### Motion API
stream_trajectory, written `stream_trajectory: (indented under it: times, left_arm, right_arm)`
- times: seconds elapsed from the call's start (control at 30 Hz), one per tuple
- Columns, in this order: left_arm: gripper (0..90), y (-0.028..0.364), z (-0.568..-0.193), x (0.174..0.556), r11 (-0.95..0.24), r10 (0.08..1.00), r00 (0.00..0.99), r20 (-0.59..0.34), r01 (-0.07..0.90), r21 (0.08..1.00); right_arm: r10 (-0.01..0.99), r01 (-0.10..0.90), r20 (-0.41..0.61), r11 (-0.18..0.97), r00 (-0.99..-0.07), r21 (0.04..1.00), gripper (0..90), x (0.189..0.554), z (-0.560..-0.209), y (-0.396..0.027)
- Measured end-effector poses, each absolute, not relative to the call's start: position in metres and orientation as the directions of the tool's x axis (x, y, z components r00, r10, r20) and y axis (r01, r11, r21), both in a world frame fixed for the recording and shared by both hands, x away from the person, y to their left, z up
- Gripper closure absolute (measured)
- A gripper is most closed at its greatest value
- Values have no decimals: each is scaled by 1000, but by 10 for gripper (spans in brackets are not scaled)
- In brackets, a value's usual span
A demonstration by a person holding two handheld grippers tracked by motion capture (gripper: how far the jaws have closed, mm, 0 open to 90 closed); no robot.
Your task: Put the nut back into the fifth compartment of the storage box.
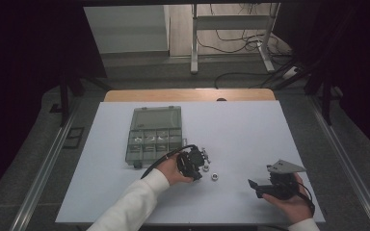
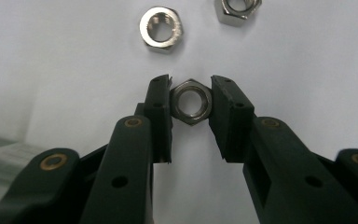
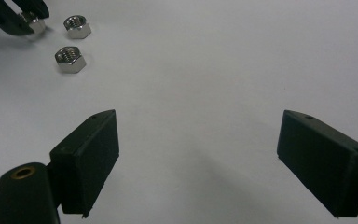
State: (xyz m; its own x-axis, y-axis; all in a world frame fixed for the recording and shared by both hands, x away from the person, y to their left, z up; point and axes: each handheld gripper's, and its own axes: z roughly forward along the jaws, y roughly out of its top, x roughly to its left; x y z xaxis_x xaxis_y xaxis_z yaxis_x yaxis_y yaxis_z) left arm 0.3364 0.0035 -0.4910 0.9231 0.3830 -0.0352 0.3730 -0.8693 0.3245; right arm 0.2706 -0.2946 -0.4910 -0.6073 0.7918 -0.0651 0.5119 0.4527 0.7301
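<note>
A steel hex nut [image 2: 192, 101] lies flat on the white table, and my left gripper [image 2: 191, 82] is shut on it, one pad pressed against each of two opposite flats. Two more loose nuts [image 2: 161, 29] [image 2: 237, 9] lie just beyond it. In the high view the left gripper [image 1: 204, 158] sits near the table's middle, with a loose nut [image 1: 213, 176] to its right. My right gripper [image 1: 254, 188] rests at the front right, pointing left. Its jaws [image 3: 196, 116] stand wide open over bare table, nothing between them. The right gripper view has the far nuts [image 3: 70, 59] [image 3: 77, 26] at its top left.
A clear compartment box [image 1: 155, 118] with its lid open lies behind and left of the left gripper, small metal parts in its cells. The white table top [image 1: 250, 134] ends in a wooden strip at the back. A metal stand and cables are on the floor beyond.
</note>
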Motion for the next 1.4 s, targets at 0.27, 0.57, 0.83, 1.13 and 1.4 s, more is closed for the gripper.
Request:
stream_trajectory:
  times: [0.27, 0.57, 0.83, 1.13, 1.4]
  left_arm:
    - [697, 16, -477, 338, -840, 417, 908, -44, 404, 362]
    - [697, 36, -463, 341, -809, 448, 893, -51, 429, 401]
    - [697, 54, -455, 342, -786, 478, 877, -53, 454, 421]
    - [697, 78, -448, 341, -757, 519, 853, -49, 486, 436]
    - [697, 99, -445, 342, -731, 554, 831, -51, 516, 446]
  right_arm:
    - [791, 511, -68, 455, -608, 729, 130, 271, -491, -294]
    - [793, 512, -67, 452, -605, 730, 130, 270, -491, -294]
    - [794, 514, -67, 452, -604, 730, 130, 270, -491, -294]
    - [795, 513, -69, 453, -603, 730, 130, 270, -490, -294]
    - [795, 514, -68, 452, -603, 729, 131, 270, -490, -294]
